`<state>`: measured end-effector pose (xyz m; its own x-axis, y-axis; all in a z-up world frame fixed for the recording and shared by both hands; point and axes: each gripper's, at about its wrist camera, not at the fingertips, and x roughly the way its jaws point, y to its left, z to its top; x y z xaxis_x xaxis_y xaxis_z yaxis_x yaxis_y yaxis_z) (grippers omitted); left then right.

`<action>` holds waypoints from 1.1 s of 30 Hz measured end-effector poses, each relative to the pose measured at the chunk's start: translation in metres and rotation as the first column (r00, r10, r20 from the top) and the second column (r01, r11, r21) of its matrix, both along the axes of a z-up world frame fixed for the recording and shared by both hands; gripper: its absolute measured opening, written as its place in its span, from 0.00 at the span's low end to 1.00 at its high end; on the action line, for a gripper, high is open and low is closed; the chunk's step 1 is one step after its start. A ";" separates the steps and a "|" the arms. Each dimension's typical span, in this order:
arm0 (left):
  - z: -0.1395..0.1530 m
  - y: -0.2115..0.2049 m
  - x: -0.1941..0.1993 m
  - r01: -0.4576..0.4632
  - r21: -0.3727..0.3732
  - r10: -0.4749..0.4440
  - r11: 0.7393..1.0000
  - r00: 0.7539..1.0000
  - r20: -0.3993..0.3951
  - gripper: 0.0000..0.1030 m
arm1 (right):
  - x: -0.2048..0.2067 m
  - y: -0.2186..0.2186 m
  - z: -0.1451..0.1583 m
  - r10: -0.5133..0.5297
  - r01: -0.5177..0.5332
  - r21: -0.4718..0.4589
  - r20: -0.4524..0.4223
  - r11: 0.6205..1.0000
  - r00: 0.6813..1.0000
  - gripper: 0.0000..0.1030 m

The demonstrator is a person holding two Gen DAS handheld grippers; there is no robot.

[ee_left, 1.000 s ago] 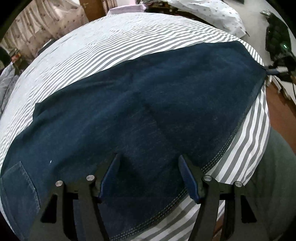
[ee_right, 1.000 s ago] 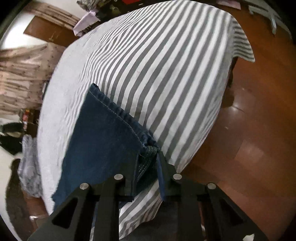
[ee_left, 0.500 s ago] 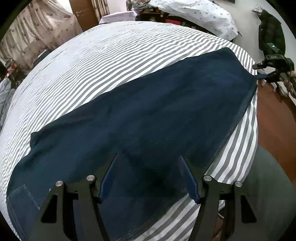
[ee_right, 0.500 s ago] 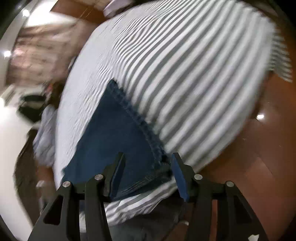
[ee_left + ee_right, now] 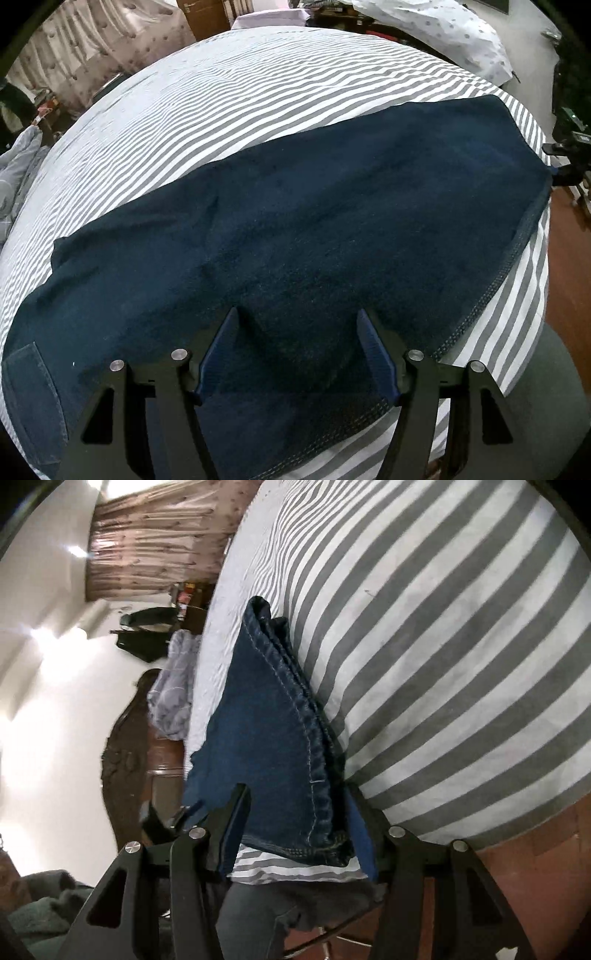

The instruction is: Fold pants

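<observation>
Left wrist view: pants (image 5: 295, 229) lie flat along the near edge of the bed (image 5: 258, 110), legs stacked one on the other, stitched hem end running toward the bed's right corner, a pocket panel at the far left. Left gripper (image 5: 297, 354) hovers over the middle of the denim with jaws spread and nothing between the pads, probably parked there to pin or pick the fold line. The right gripper's black frame sits just past the hem at the bed's right edge. Right wrist view: right gripper (image 5: 295, 834) comes in low at the hem (image 5: 310, 775), camera rolled so the bed reads sideways. Its jaws have just been opening; they straddle the stacked hem. The right pad looks close to the denim edge, the left pad stands off it, so I read it as released, not clamped. Hem layers are aligned at the bed's edge, which suits a clean regrab. The person's grey trousers (image 5: 280, 904) show below. Floor (image 5: 535, 849) lies beyond the bed's corner. Judgement: legs matched, crosswise fold comes next.
</observation>
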<state>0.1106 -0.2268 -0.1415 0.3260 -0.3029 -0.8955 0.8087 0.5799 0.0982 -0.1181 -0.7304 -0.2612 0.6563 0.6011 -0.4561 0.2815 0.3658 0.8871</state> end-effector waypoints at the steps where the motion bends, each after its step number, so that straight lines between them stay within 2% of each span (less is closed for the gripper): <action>1: 0.000 -0.002 0.000 0.001 0.003 -0.001 1.000 1.000 -0.001 0.66 | -0.001 -0.001 0.002 0.009 -0.009 -0.016 -0.002 1.000 1.000 0.48; 2: 0.000 -0.003 0.001 0.000 0.004 0.000 1.000 1.000 -0.007 0.66 | -0.002 0.001 0.005 0.037 -0.037 -0.041 -0.002 0.998 0.999 0.47; 4: -0.001 -0.004 0.001 -0.001 0.006 0.001 1.000 1.000 -0.013 0.67 | -0.005 -0.002 -0.002 0.050 -0.051 -0.041 -0.023 0.998 0.998 0.37; 9: -0.002 0.000 0.001 -0.005 0.009 0.005 1.000 1.000 -0.003 0.67 | 0.011 0.006 -0.015 0.078 -0.078 0.032 0.028 0.996 0.997 0.40; 13: -0.003 -0.001 0.002 -0.009 0.010 0.009 1.000 1.000 -0.007 0.68 | 0.032 0.021 -0.010 0.142 -0.144 0.016 0.072 0.989 0.987 0.41; 14: -0.003 -0.001 0.002 -0.009 0.011 0.009 1.000 1.000 -0.004 0.68 | 0.036 0.021 -0.012 0.140 -0.140 0.000 0.049 0.990 0.989 0.34; 18: -0.003 0.000 0.001 -0.011 0.010 0.011 1.000 1.000 -0.002 0.68 | 0.030 0.004 -0.009 0.042 -0.041 -0.009 0.062 0.999 0.997 0.37; 23: -0.004 0.000 -0.001 -0.013 0.008 0.012 1.000 1.000 0.013 0.71 | 0.038 0.016 -0.015 0.101 -0.101 -0.005 0.047 0.995 0.994 0.36; 24: -0.004 0.000 -0.001 -0.015 0.008 0.015 1.000 1.000 0.013 0.71 | 0.040 0.016 -0.013 0.098 -0.097 -0.018 0.054 0.995 0.994 0.31; 25: -0.005 0.001 -0.001 -0.015 0.008 0.015 1.000 1.000 0.012 0.71 | 0.041 0.017 -0.012 0.089 -0.089 -0.011 0.069 0.996 0.994 0.23; 28: -0.005 0.002 -0.001 -0.017 -0.001 0.017 1.000 1.000 0.013 0.71 | 0.040 0.019 0.001 0.047 -0.043 -0.055 0.077 0.998 0.996 0.18; 33: -0.003 0.004 -0.003 -0.027 -0.013 0.028 1.000 0.999 0.018 0.71 | 0.032 0.031 0.025 -0.028 0.034 -0.091 0.070 0.995 0.997 0.17</action>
